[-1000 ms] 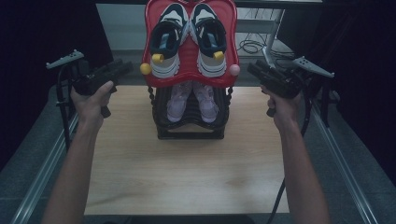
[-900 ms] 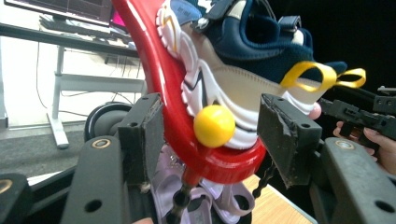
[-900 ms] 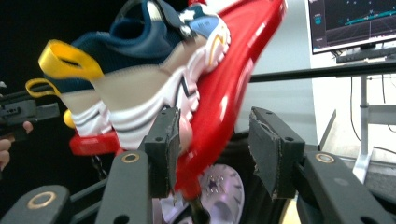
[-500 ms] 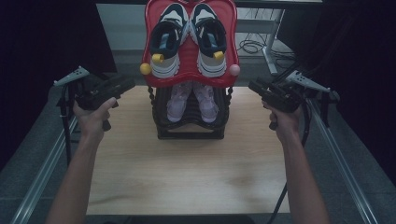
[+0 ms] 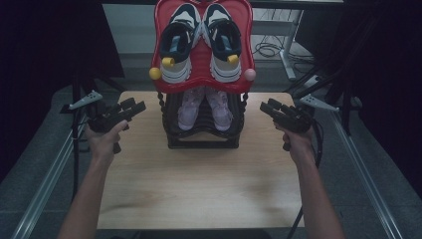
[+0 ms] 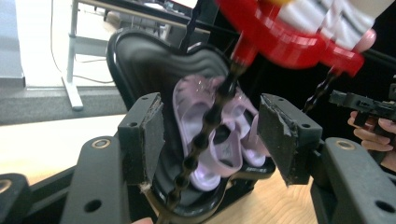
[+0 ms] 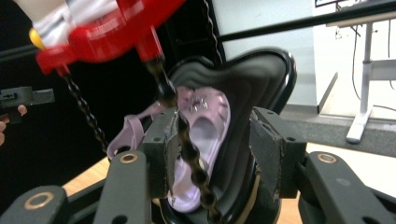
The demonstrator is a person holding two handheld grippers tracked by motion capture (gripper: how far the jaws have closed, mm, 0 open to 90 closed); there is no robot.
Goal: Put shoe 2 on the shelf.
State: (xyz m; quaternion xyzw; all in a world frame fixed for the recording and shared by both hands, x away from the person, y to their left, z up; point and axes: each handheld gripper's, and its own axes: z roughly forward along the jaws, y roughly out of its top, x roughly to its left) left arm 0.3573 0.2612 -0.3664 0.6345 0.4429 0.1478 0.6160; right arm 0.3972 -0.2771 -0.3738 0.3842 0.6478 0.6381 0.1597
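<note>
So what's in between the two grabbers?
In the high view, the black shoe rack with pink sandals stands between the left gripper and the right gripper, each apart from it.

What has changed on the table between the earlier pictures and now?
Both hands came down: the left gripper and right gripper now sit level with the lower black tray, one on each side. Both are open and hold nothing. The shoe rack, sneakers and pink sandals stayed in place.

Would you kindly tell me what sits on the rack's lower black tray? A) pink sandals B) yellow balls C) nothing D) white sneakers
A: pink sandals lie on the black tray, under the red tray that holds the sneakers.
</note>
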